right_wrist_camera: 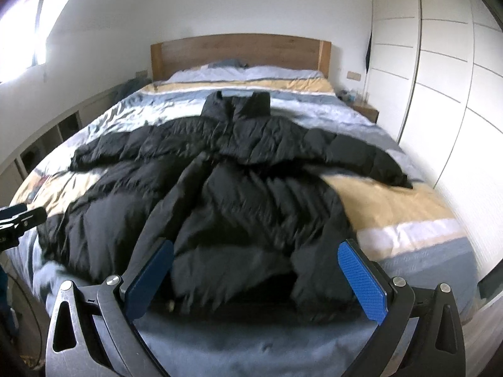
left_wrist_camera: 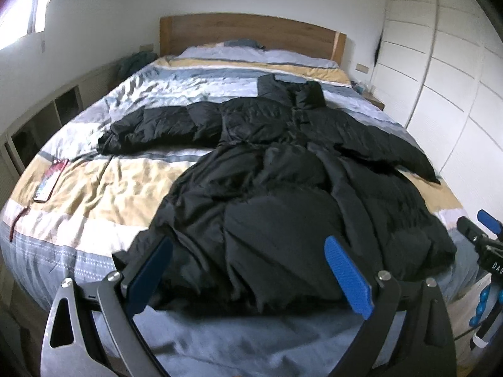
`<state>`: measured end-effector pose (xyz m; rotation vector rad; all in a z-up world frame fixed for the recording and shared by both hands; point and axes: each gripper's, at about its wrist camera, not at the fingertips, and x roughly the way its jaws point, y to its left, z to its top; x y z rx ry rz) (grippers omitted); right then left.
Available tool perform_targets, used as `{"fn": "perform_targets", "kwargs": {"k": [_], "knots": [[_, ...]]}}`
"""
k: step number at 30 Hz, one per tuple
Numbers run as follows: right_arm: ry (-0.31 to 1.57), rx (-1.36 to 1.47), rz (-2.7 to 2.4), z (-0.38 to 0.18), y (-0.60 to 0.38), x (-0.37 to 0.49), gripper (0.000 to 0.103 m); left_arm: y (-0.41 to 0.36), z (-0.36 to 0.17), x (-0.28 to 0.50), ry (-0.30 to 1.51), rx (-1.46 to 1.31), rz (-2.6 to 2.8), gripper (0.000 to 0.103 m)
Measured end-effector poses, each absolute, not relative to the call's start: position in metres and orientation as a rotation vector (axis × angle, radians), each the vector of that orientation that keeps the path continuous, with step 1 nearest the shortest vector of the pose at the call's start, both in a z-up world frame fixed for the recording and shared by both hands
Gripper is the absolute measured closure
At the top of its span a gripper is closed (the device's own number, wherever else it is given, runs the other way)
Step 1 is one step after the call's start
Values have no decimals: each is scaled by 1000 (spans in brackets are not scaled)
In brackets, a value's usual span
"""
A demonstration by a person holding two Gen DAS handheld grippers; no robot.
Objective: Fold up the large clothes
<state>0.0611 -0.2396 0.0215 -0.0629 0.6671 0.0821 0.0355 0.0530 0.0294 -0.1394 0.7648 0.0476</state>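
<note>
Left wrist view: left gripper (left_wrist_camera: 248,268) has its fingers (left_wrist_camera: 347,278) spread wide, nothing between them. Black puffer jacket (left_wrist_camera: 267,188) lies spread on the bed (left_wrist_camera: 94,194), its hem just beyond the fingertips, collar at the far end towards the wooden headboard (left_wrist_camera: 245,31). One sleeve runs out left of the fingers, the other right. A red-and-white booklet (left_wrist_camera: 52,180) lies on the striped cover well left of the left finger, apart from the jacket. The right gripper (left_wrist_camera: 482,235) shows at the right edge, past the right finger.

Right wrist view: right gripper (right_wrist_camera: 256,271) also wide open and empty, blue pads (right_wrist_camera: 361,279) facing inward. Jacket hem lies between and just ahead of the fingers; front zip runs away from the fingertips up to the collar. Both sleeves lie out sideways. White wardrobe (right_wrist_camera: 446,78) stands right of the right finger. Part of the left gripper shows at the left edge.
</note>
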Motion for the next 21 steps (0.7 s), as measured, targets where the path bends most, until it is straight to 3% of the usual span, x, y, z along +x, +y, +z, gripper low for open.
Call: {"fn": "perform_targets", "kwargs": {"k": [6,13,21], "knots": [[633,-51,68,34,-246,122,0,89,37,91,761,-119,153,5],[657,-53,64,9,-249,214,0,105,29,179,799,-92,190,5],[806,-78,106,-2,-220,317,1,138,13,259,1009,-180,184,5]]}}
